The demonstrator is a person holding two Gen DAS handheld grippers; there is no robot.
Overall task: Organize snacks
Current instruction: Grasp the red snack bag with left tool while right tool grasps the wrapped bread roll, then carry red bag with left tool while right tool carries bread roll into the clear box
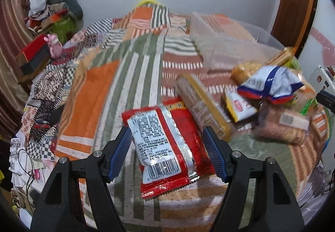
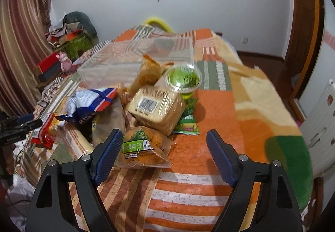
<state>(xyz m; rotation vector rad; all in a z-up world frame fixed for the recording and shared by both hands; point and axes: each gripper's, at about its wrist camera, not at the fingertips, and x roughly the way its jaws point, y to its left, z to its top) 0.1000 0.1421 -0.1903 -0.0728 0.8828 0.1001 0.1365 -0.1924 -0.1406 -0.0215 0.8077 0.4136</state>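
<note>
A heap of snack packets lies on a patchwork bedspread. In the left wrist view my left gripper (image 1: 167, 137) is open, its jaws on either side of a red packet (image 1: 167, 148) lying label side up. Right of it are a long biscuit sleeve (image 1: 201, 102), a yellow box (image 1: 238, 104) and a blue-and-white bag (image 1: 270, 83). In the right wrist view my right gripper (image 2: 165, 144) is open above the bedspread, with an orange bag with a green label (image 2: 142, 146) by its left finger. Behind are wrapped bread (image 2: 157, 106) and a green cup (image 2: 182, 79).
A clear plastic bin (image 1: 230, 37) stands at the far side of the bed; it also shows in the right wrist view (image 2: 134, 58). A green sachet (image 2: 188, 121) lies beside the bread. A cluttered side table with a red box (image 1: 33, 54) is at left.
</note>
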